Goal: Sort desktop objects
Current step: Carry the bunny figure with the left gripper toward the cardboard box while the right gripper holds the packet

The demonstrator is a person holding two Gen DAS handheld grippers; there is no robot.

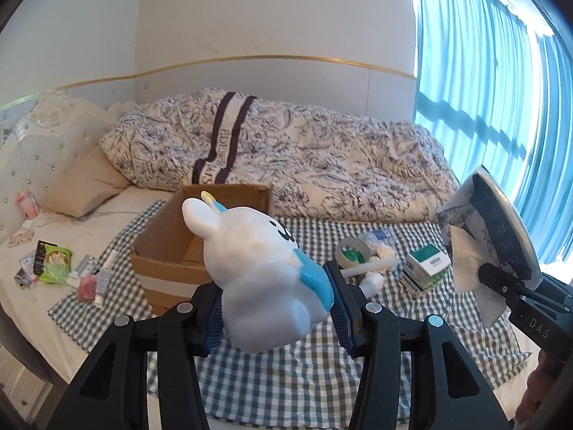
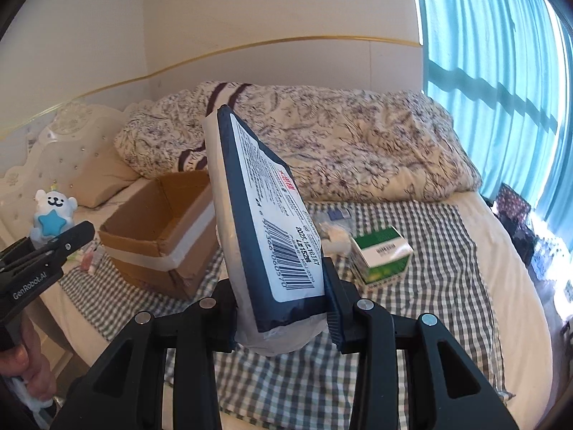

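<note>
Both tools carry a thing above the bed, and the cardboard box waits for them.

Left wrist view: the left tool [image 1: 275, 308] is closed on the white rabbit toy [image 1: 258, 268], its blue pads pressing the toy's lower body on both sides. The toy hangs just in front of the cardboard box [image 1: 186, 251], above the checked cloth [image 1: 286, 387]. If the box is the goal, I think it is best to bring the toy over the opening before the tool releases, because its round body could roll. To the right of the box lie a tape roll [image 1: 352, 251] and a green carton [image 1: 426, 265].

Right wrist view: the right tool [image 2: 283, 311] grips a dark tissue pack [image 2: 265, 236] at its lower end, to the right of the box [image 2: 157, 236]. The pack stands tall and looks soft, so a slow, level carry seems wise.
</note>
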